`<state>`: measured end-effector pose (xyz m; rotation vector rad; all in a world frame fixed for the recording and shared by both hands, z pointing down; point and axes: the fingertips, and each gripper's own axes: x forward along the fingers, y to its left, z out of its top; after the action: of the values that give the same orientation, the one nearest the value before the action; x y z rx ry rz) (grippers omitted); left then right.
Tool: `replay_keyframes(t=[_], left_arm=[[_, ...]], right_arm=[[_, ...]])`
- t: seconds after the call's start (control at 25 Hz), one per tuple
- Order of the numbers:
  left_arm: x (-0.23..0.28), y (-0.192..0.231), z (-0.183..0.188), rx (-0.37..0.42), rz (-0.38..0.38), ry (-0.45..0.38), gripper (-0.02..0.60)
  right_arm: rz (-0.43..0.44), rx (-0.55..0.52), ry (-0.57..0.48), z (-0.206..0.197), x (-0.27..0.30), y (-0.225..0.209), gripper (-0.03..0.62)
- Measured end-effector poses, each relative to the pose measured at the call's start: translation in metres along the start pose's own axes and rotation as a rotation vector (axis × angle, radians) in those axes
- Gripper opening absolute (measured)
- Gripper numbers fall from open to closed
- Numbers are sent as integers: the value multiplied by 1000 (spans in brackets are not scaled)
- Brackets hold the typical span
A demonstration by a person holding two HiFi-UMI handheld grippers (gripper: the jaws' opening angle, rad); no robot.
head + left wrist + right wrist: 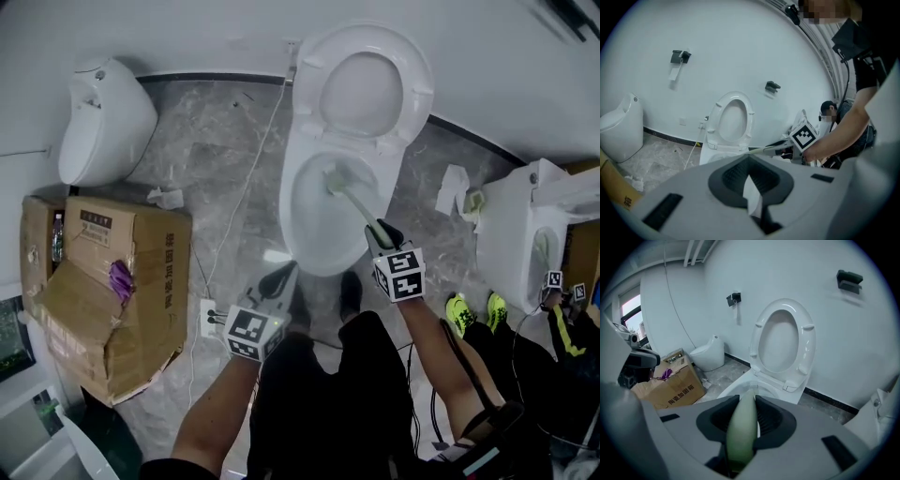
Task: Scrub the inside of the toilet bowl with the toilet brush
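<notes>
The white toilet [309, 141] stands in the middle with its seat [361, 80] lifted against the wall. In the right gripper view my right gripper [747, 416] is shut on the pale green handle of the toilet brush [743, 432]. In the head view the right gripper [384, 234] hangs over the bowl's near right rim, and the toilet brush [354, 202] slants down to its head inside the bowl [314, 220]. My left gripper [278, 279] hangs at the bowl's near left edge, shut and empty. The left gripper [751, 185] faces the toilet [729, 140].
A white floor-standing fixture [98, 122] stands at the far left, a torn cardboard box [112, 281] near it. A power strip [208, 317] and white cable lie on the floor. Another toilet [525, 225], crumpled paper [455, 187] and a second person's green shoes [473, 309] are at the right.
</notes>
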<state>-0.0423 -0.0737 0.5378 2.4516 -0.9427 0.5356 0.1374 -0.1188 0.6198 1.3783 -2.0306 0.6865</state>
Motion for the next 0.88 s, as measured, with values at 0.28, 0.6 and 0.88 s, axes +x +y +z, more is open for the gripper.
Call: replay_keyframes(t=[0.28,0.6,0.88], left_arm=[[-29,-19,36,5,-7,-38,9],[-62,-45,80,29,-20,-102,9],[-89,-68,109,45,-37,-151,9]], right_arm=[[-1,12,-46,32,-47,8,112],[2,22,-85,57,-100,23,112],[16,5,-116,79,-144,38,112]])
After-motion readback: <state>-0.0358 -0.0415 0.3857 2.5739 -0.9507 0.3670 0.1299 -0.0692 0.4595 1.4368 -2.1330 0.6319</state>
